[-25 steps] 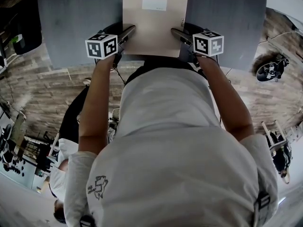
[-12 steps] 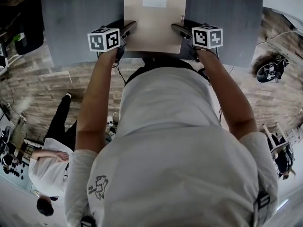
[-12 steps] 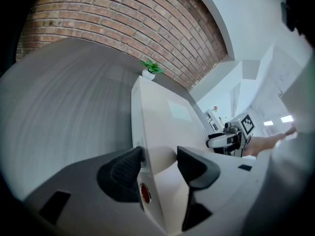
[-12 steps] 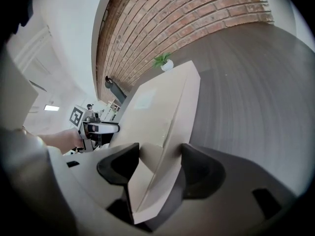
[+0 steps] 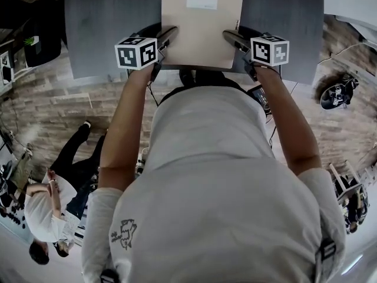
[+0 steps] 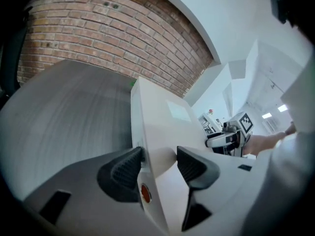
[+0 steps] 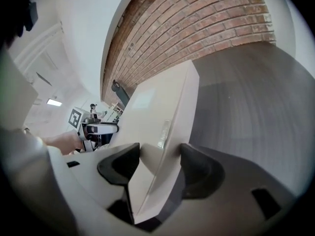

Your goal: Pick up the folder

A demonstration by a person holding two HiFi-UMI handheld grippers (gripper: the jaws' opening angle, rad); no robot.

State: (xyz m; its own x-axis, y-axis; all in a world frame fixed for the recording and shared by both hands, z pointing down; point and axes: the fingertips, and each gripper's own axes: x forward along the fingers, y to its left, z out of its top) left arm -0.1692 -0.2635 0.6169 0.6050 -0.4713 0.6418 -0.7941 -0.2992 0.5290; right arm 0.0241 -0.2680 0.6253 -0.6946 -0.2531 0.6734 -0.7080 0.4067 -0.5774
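A beige folder [image 5: 200,28] with a white label [image 5: 202,0] sits over the grey table [image 5: 112,28], held by its near end. My left gripper [image 5: 168,37] is shut on the folder's left near edge; in the left gripper view the folder [image 6: 162,127] runs between the two dark pads of that gripper [image 6: 158,166]. My right gripper [image 5: 231,38] is shut on the right near edge. In the right gripper view the folder [image 7: 157,102] stands tilted between the pads of that gripper [image 7: 158,163], its near end raised off the table [image 7: 246,107].
The table's near edge [image 5: 118,75] lies just under my hands. A brick wall [image 6: 113,38] stands behind the table. On the floor, a bystander [image 5: 47,199] is at the lower left and a black device [image 5: 339,93] lies at the right.
Both grippers and the folder's near end have come up from the table. The bystander at the lower left has shifted place.
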